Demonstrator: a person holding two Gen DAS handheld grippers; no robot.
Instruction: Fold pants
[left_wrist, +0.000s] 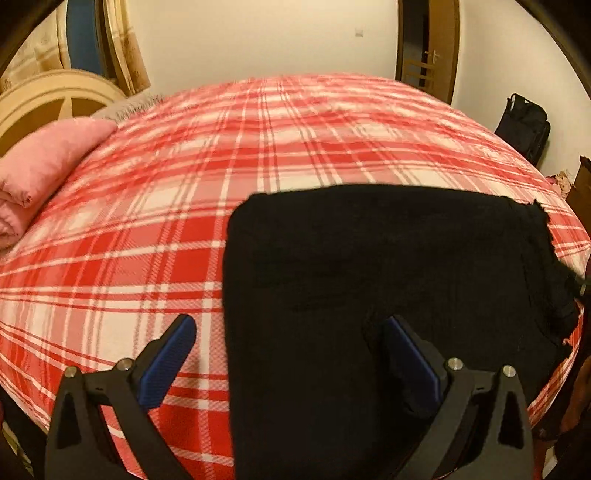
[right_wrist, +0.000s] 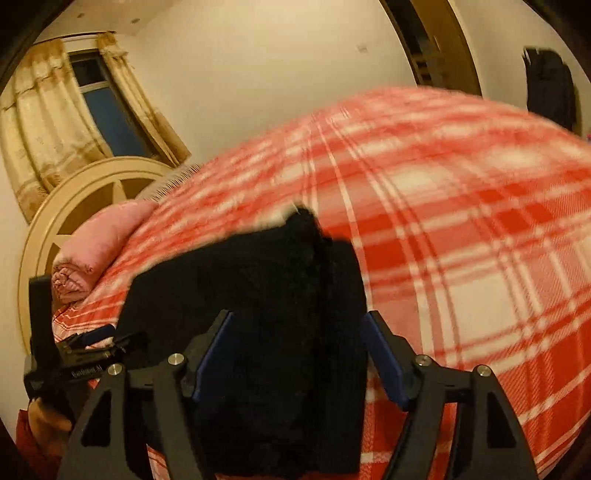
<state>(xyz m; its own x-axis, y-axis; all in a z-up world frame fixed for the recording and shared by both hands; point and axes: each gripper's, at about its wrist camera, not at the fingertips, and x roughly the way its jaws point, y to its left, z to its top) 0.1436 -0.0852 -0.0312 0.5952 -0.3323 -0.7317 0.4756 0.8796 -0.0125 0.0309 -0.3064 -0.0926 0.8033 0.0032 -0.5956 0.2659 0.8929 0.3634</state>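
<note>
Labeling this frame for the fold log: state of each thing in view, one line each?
left gripper: open, one finger over the pants, nothing gripped.
right gripper: open, straddling the pants' right edge.
black pants: folded, lying flat on the bed.
plaid bedspread: spread smooth.
pink quilt: folded, by the headboard.
door: ajar.

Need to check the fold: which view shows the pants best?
Left wrist: the pants lie sharp and nearly whole on the bedspread, edges clear. Right wrist shows only a blurred, bunched part between that gripper's open fingers.
</note>
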